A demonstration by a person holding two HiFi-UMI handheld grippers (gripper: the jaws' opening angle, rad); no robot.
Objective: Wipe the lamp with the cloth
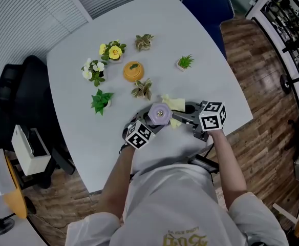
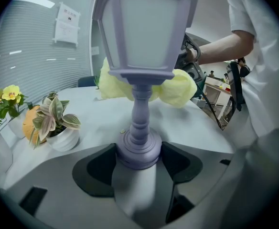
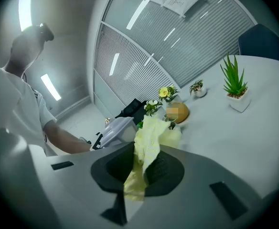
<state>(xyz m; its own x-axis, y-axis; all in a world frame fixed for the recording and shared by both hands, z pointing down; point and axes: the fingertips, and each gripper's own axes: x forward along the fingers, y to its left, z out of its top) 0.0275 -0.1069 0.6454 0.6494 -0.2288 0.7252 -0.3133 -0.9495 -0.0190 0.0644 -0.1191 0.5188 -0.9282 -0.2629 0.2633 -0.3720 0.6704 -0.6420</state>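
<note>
well, little writing can be read. a paper notice (image 2: 66, 25) hangs on the glass wall in the left tool view, and it shows again at the top edge of the right tool view, partly cut off; its print is too small in both. gold lettering on the person's white shirt (image 1: 183, 237) is upside down in the head view and cut by the bottom edge, so it is not legible. each tool carries a marker cube (image 1: 212, 115) with black and white squares and no words.

the left tool (image 2: 138, 159) has its jaws closed on the round foot of the lilac lamp (image 2: 144, 32), both dark pads touching it. the lamp stands upright on the white desk (image 1: 190, 40) near the edge closest to the person. its lantern head fills the top of the left tool view and its cap is cut off there. the head view shows only its top.

the right tool (image 3: 138, 168) has its jaws pinched shut on the yellow cloth (image 3: 146, 137), which rises out of them in a bunch. in the left tool view the cloth sits behind the lamp's stem, just under the lantern head, showing on both sides. whether it touches the lamp cannot be told. in the right tool view the lamp is mostly hidden behind the cloth and the jaw.

small potted plants (image 1: 101, 101) and an orange pot (image 1: 133, 71) stand farther back on the desk.
</note>
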